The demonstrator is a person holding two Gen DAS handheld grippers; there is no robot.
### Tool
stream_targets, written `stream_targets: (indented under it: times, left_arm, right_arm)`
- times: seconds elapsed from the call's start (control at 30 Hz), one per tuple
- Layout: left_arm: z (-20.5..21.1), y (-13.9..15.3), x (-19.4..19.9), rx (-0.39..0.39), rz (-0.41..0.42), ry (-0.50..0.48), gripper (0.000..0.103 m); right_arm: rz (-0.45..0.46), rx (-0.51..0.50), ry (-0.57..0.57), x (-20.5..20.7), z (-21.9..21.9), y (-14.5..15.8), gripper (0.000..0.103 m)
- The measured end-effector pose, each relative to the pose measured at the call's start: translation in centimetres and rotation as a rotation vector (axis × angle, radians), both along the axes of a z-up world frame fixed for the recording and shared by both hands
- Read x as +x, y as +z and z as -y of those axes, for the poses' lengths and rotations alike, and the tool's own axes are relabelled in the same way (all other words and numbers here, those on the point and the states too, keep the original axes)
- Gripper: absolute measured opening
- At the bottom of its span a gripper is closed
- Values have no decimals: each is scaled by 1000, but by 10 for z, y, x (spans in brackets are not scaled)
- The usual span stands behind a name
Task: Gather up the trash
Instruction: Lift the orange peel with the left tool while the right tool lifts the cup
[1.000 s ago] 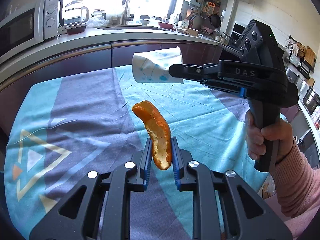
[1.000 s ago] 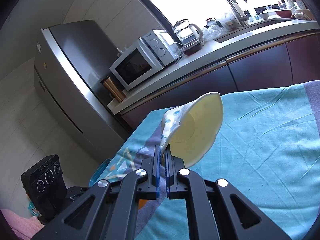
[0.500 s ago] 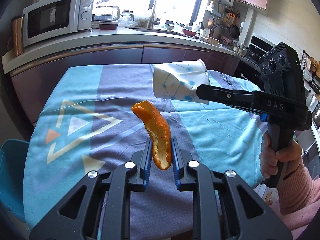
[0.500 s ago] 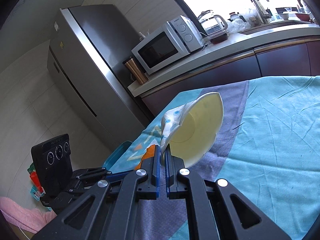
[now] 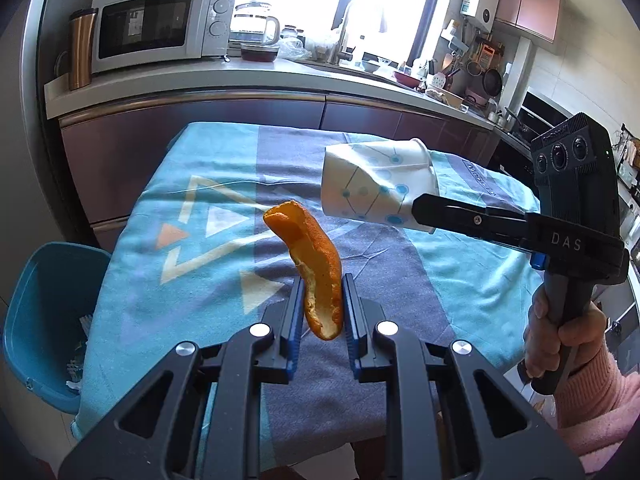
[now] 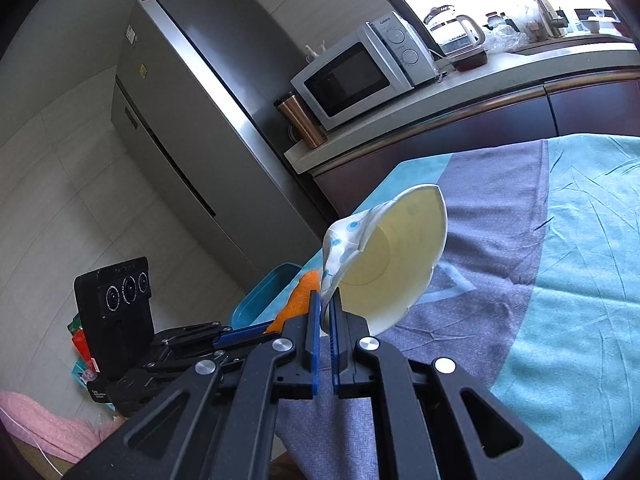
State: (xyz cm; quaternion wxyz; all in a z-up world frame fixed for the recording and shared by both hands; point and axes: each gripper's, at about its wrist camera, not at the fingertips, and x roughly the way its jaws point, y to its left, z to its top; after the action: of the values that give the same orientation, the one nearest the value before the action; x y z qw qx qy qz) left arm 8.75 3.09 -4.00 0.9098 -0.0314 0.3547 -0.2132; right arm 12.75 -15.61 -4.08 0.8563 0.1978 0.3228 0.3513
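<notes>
bright daylight blows out the window (image 5: 360,4); fisheye edges curve, vignetted.

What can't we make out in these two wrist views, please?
- Blue bin contents: left wrist view, hidden by the tablecloth edge and the bin's own wall.
- Orange peel: right wrist view, mostly hidden behind the right gripper and the paper cup.
- Outside the window: washed out by glare in both views.

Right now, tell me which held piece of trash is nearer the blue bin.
The orange peel in the left claw; the blue bin sits off the table's left edge, while the crushed paper cup hangs farther right.
</notes>
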Motion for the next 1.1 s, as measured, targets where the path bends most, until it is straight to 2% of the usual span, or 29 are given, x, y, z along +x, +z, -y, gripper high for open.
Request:
stream_targets:
  times: [0.5, 1.1]
  left_arm:
    - [-31, -5, -11, -4, -5, 51, 19]
    - [-46, -6, -17, 11, -15, 94, 19]
  right_arm:
    - [-14, 6, 45, 0, -19, -5, 4]
    - [-26, 18, 89, 3, -35, -11, 4]
